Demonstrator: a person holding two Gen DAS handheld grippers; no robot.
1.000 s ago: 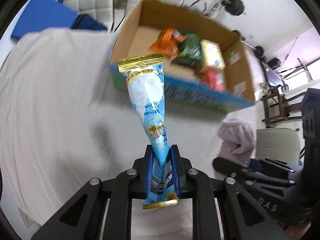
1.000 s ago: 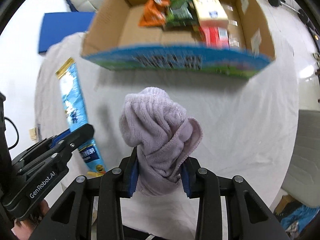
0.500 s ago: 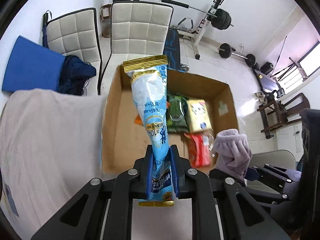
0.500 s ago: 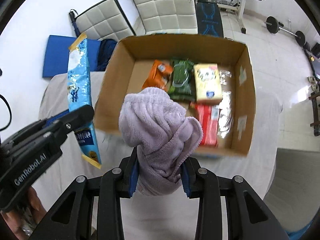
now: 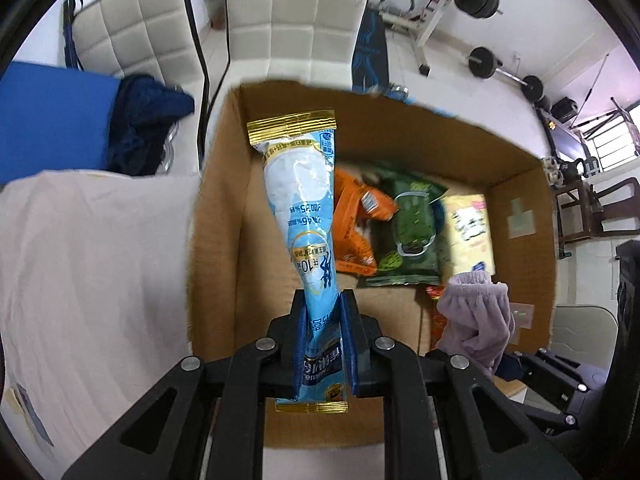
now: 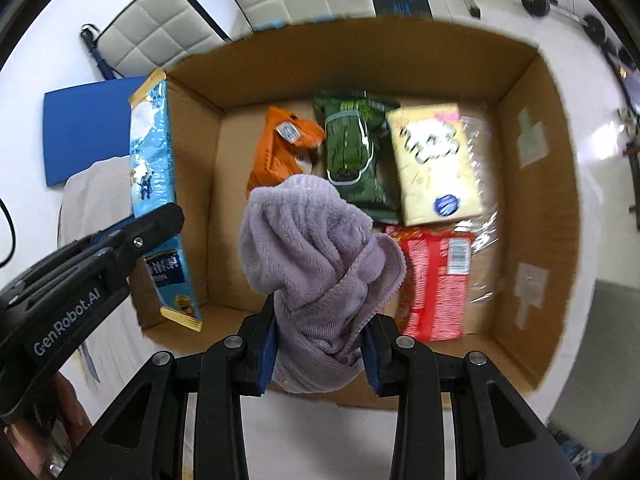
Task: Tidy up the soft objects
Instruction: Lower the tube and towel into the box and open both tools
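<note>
Two grippers, both over one open cardboard box [image 6: 560,184]. Left gripper [image 5: 323,332] pinching one long light-blue packet [image 5: 304,200] near its lower end; long axis running up the left wrist view, gold-sealed top end leading, above the box's left part. "#10" legible on it, other print too small. Right gripper [image 6: 322,344] clamped on one bunched lilac towel [image 6: 316,248], above the box floor. Four packs lying inside: orange [image 6: 280,148], green [image 6: 352,148], pale yellow [image 6: 436,168], red [image 6: 436,280]. "GenRobot.AI" printed along the left gripper's side.
</note>
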